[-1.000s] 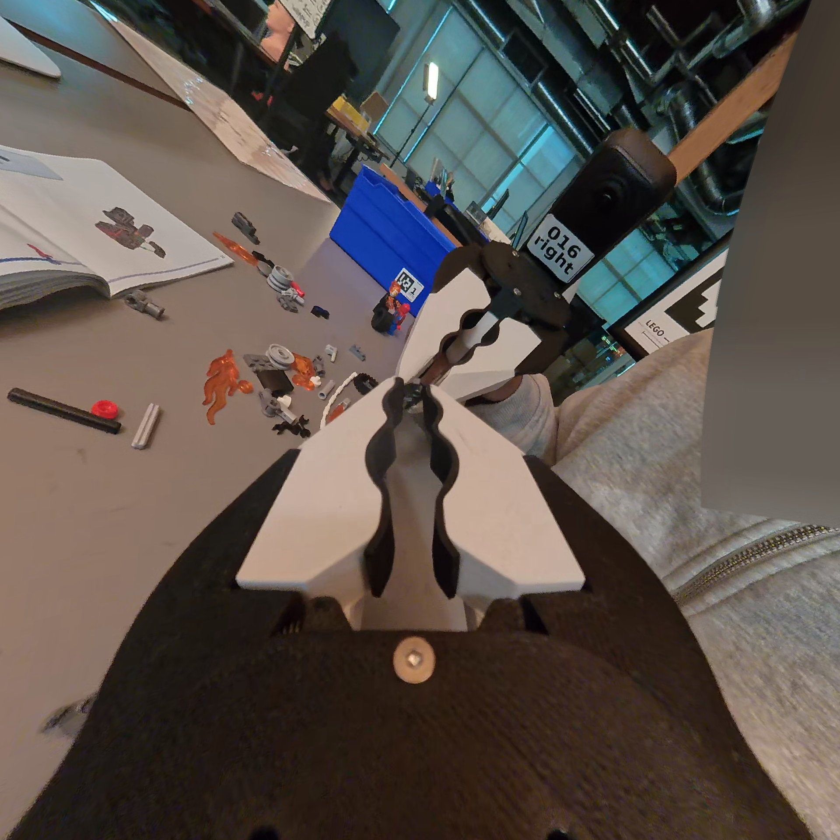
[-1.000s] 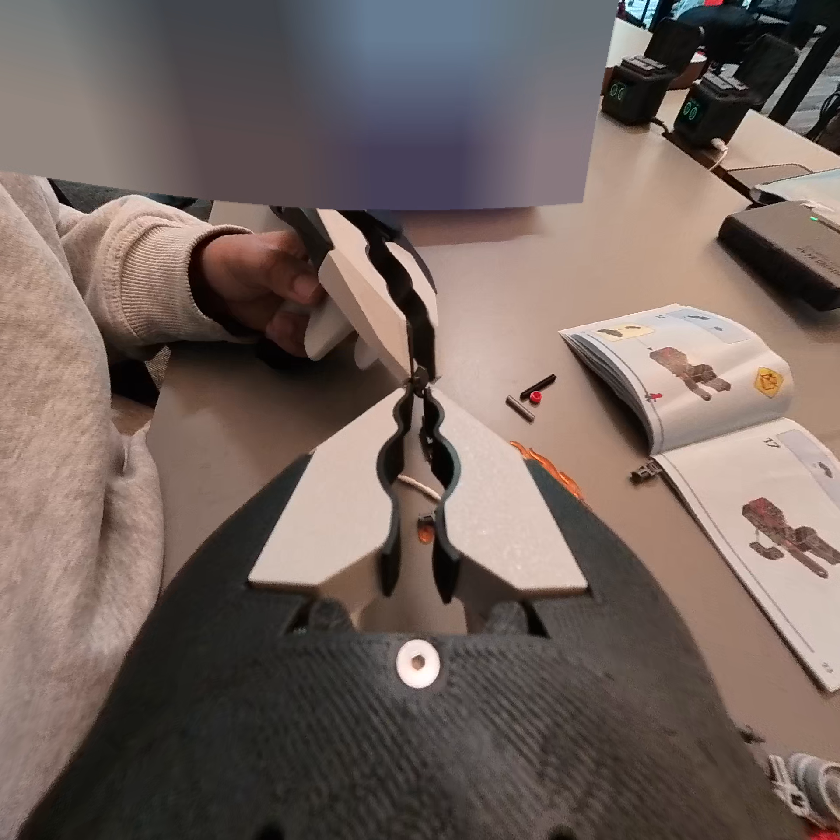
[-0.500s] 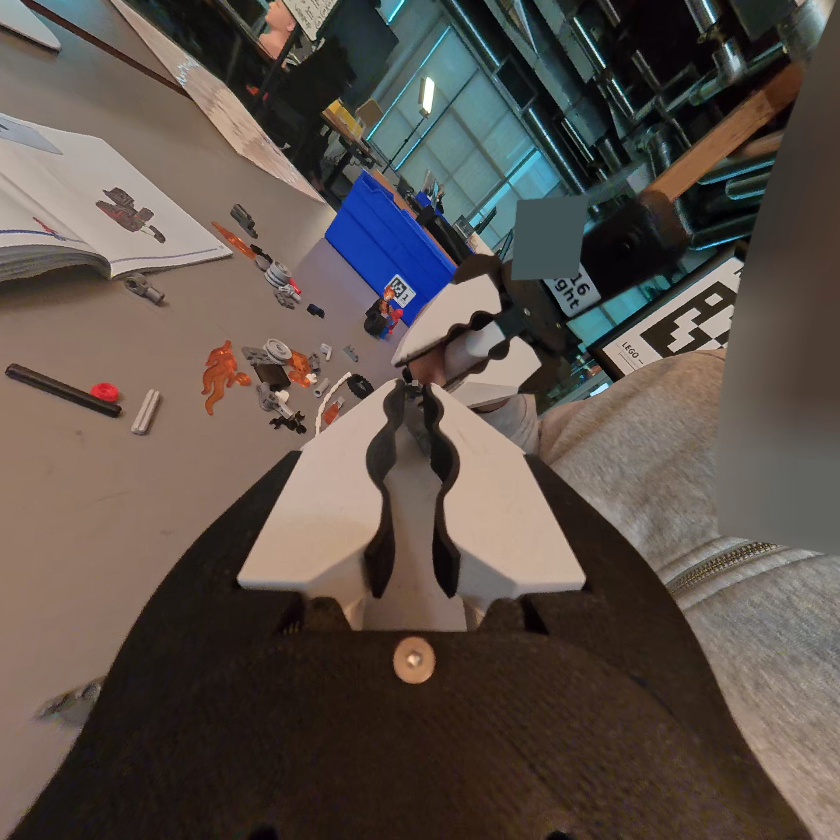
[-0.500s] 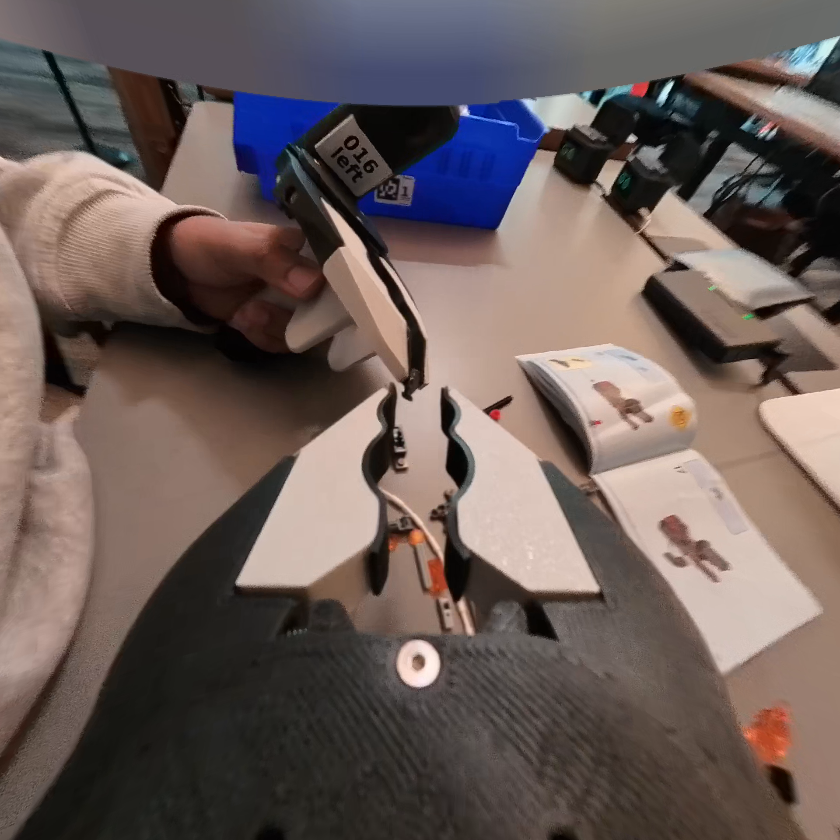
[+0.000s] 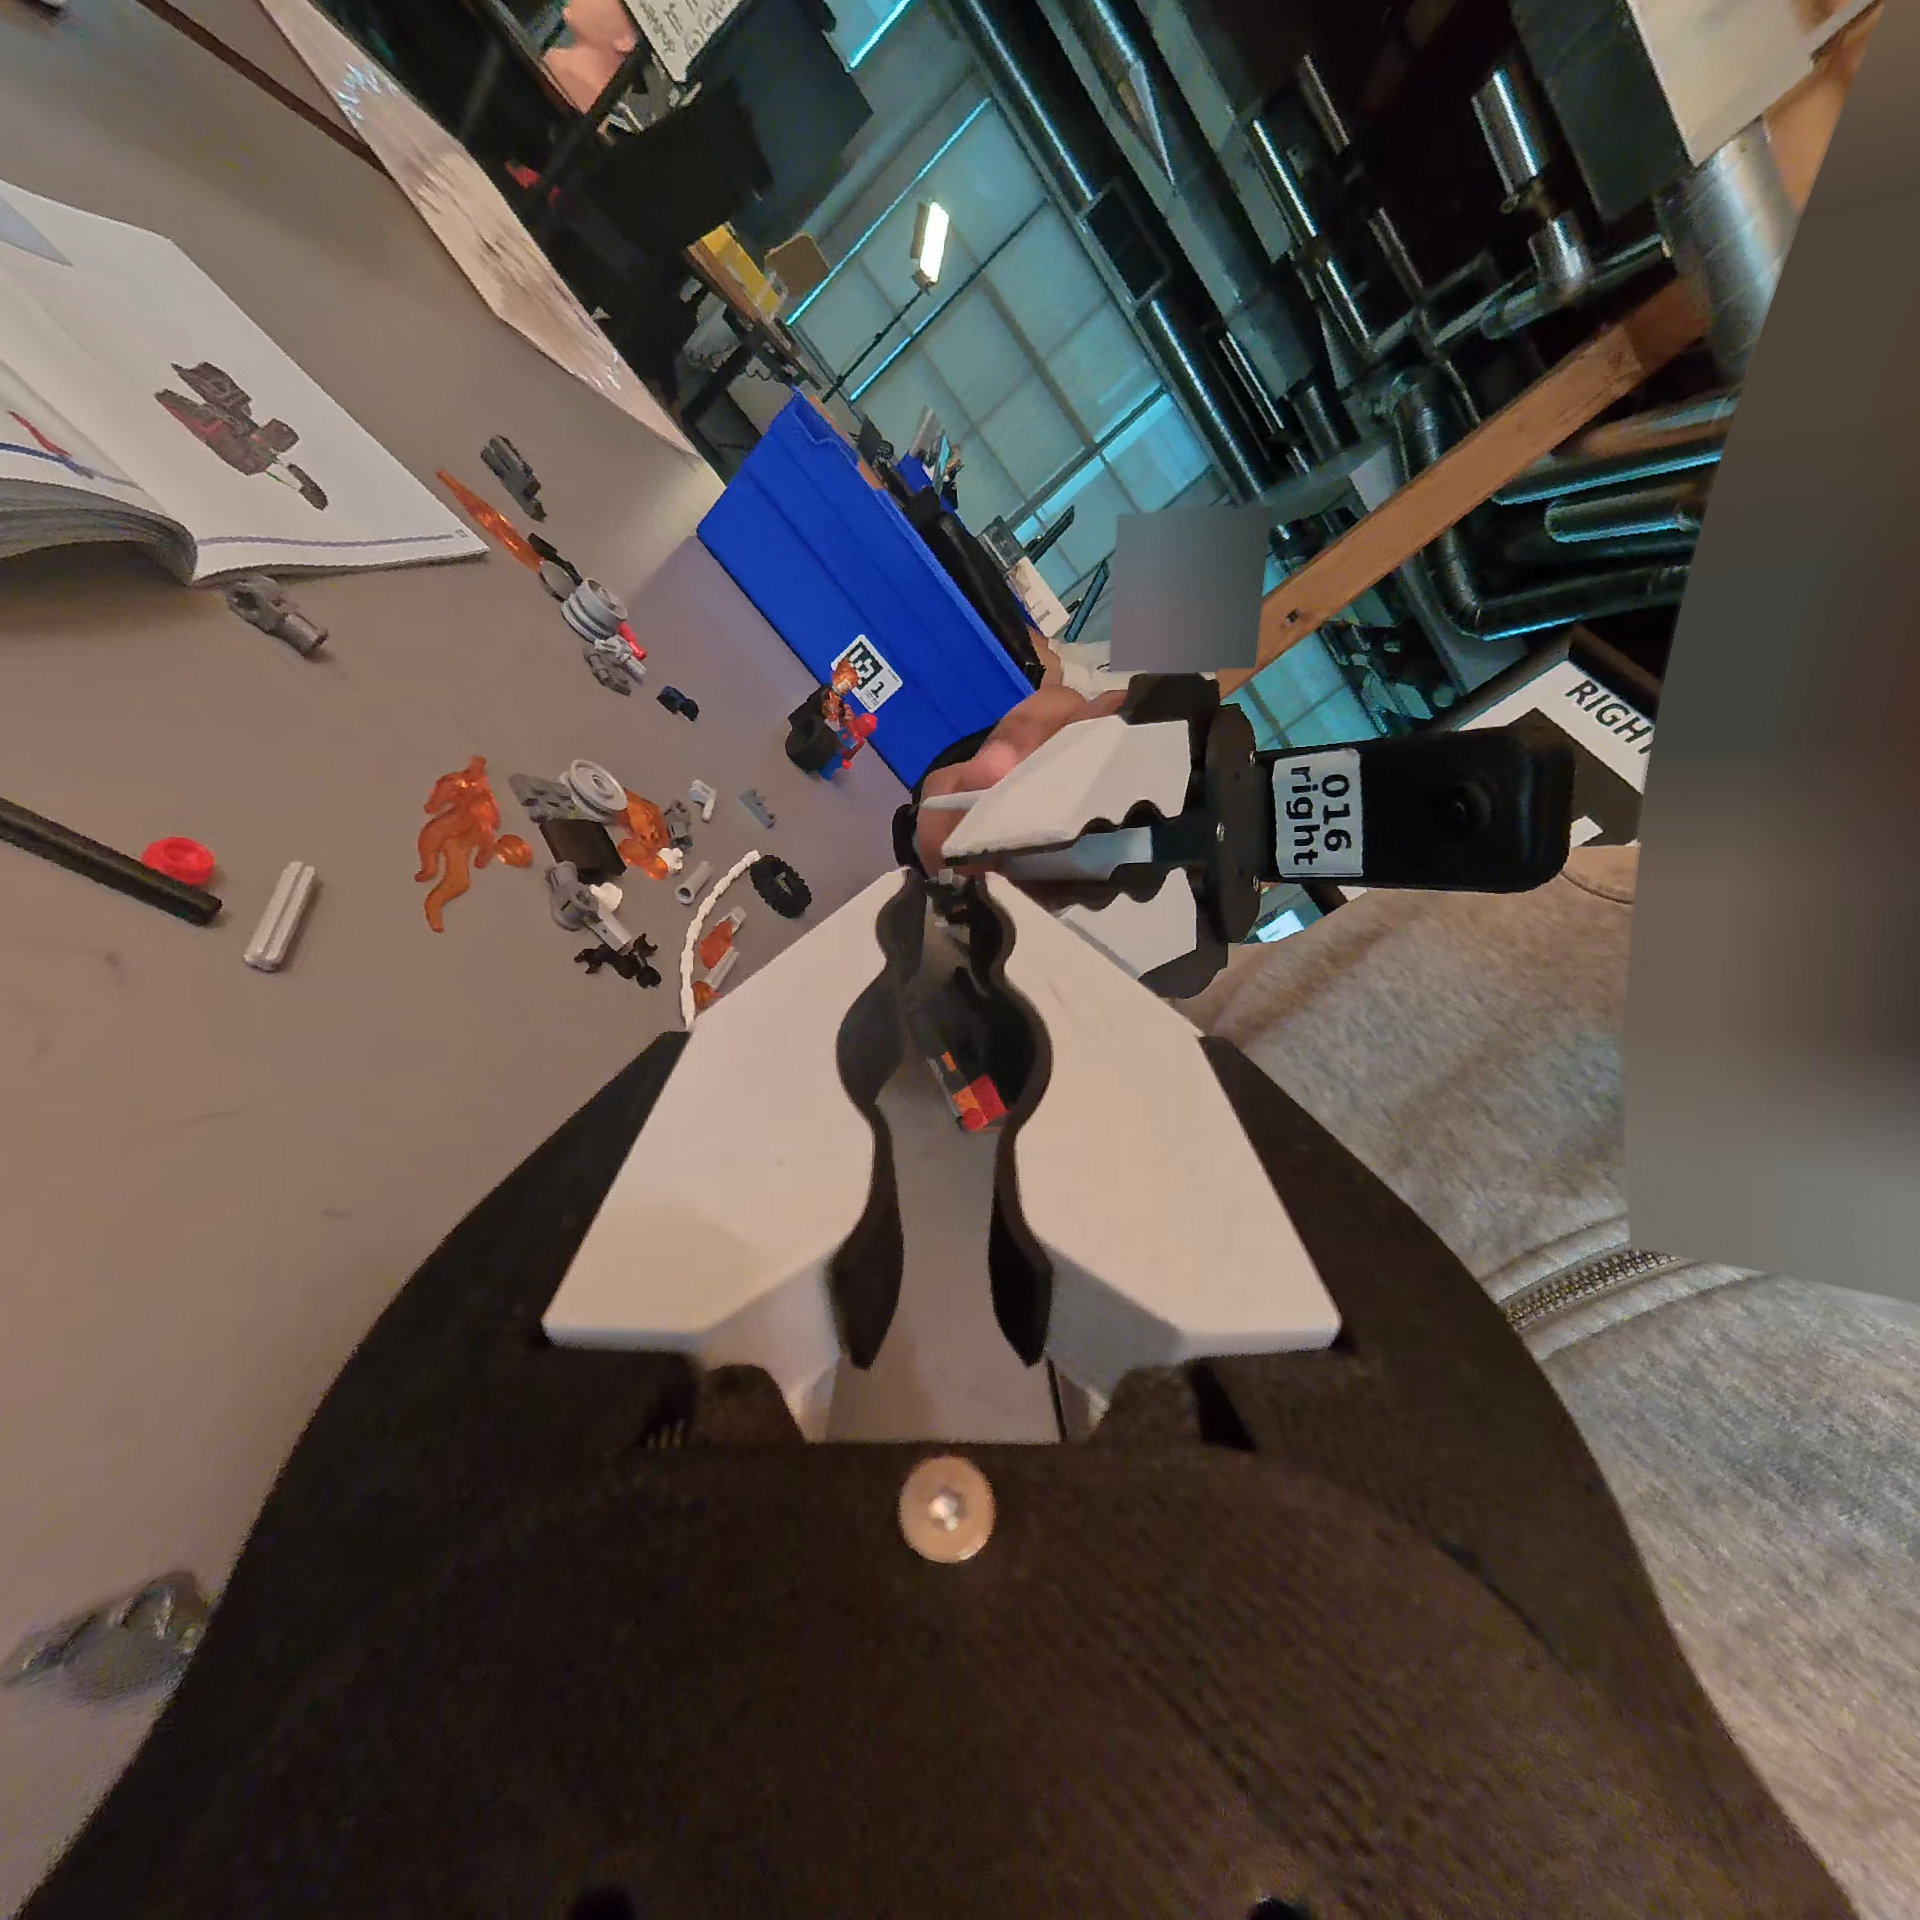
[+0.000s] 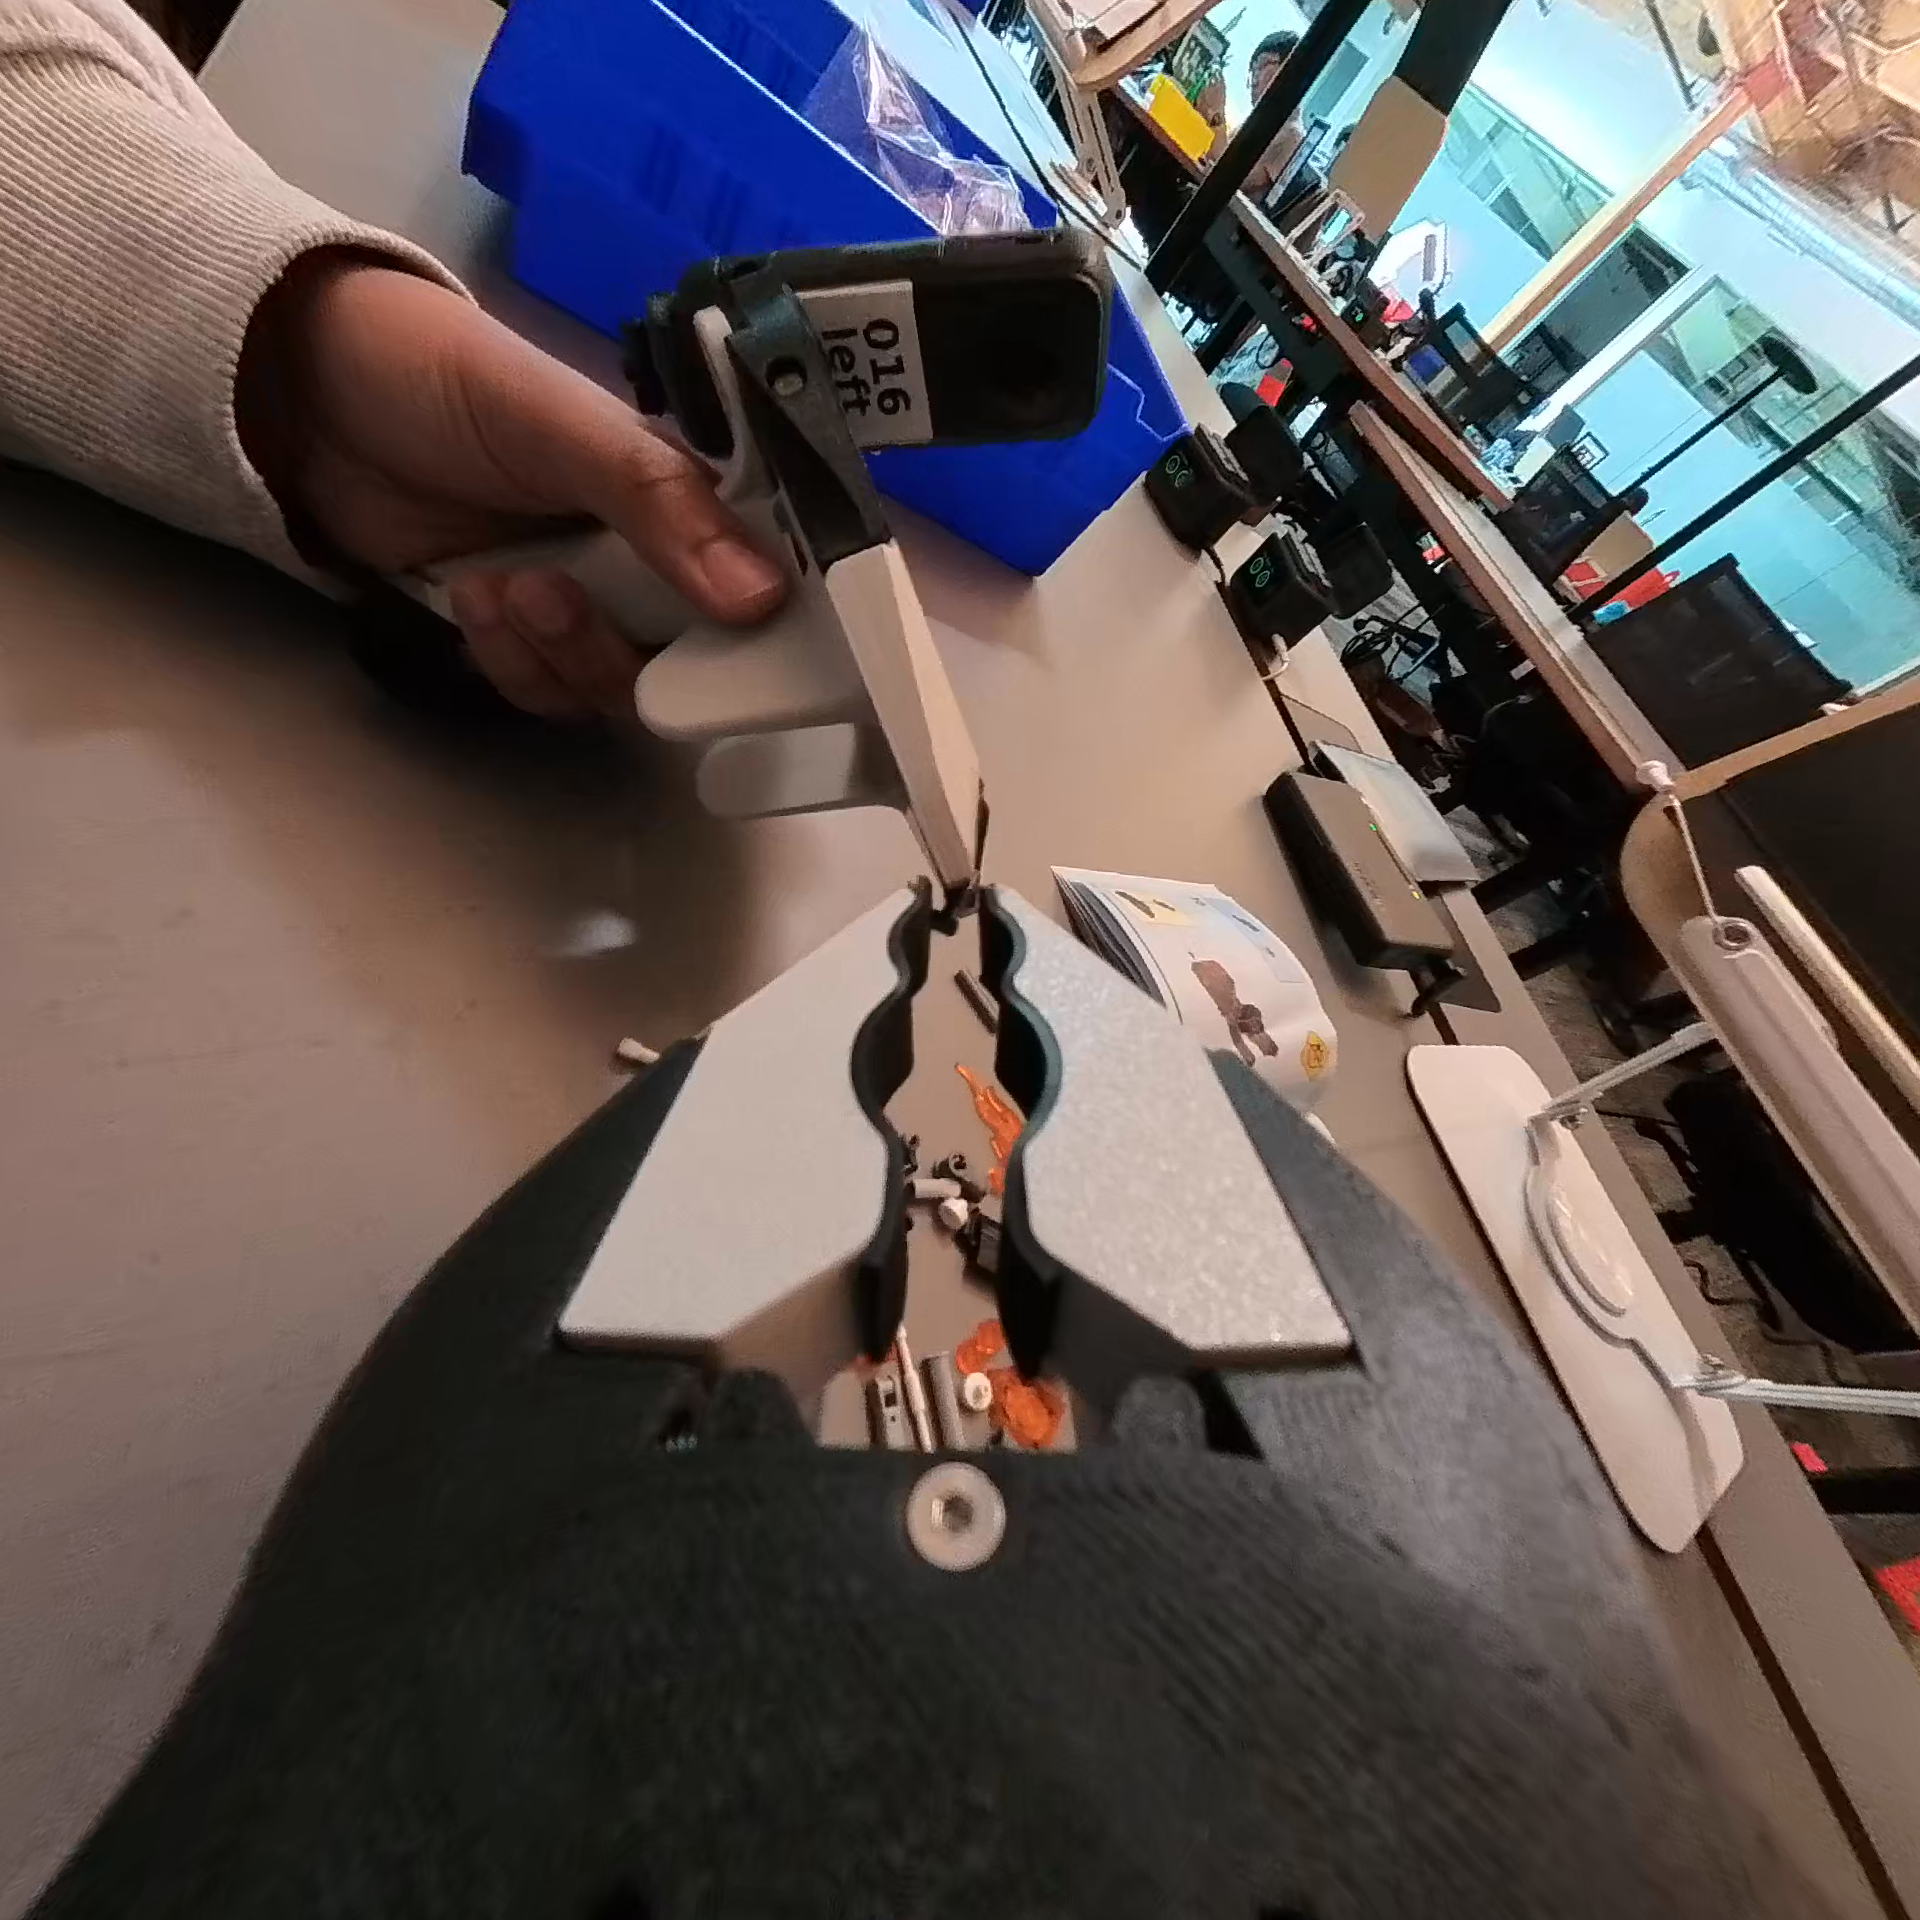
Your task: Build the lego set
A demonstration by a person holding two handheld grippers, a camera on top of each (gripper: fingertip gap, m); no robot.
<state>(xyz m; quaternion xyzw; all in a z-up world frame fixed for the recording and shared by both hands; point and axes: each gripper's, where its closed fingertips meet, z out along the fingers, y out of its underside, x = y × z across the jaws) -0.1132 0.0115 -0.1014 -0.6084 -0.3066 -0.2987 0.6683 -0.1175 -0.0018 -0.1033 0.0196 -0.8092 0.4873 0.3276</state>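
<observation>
My left gripper (image 5: 948, 896) is shut on a small dark lego piece (image 5: 948, 906) at its tips, held above the table. My right gripper (image 6: 952, 902) meets it tip to tip, its jaws closed in around the same piece (image 6: 943, 916). In the left wrist view the right gripper (image 5: 935, 847) comes in level from the right. In the right wrist view the left gripper (image 6: 964, 871) points down from above. A small black, orange and red assembly (image 5: 966, 1070) shows through the gap between my left fingers; I cannot tell whether it lies on the table.
Loose parts lie on the grey table (image 5: 312, 1091): orange flames (image 5: 462, 831), a black rod (image 5: 104, 862), a red round piece (image 5: 179, 857), wheels, a minifigure (image 5: 842, 717). An open instruction booklet (image 5: 208, 436) lies left, a blue bin (image 5: 852, 582) behind. A white pad (image 6: 1558, 1247) lies right. The grippers are tip to tip, or close to it. From either gripper's tips it is about 12 cm to the black rod (image 5: 104, 862).
My right gripper opened and let go of the small piece, swung round to a new angle, and has closed in on it again. My left gripper kept its hold.
</observation>
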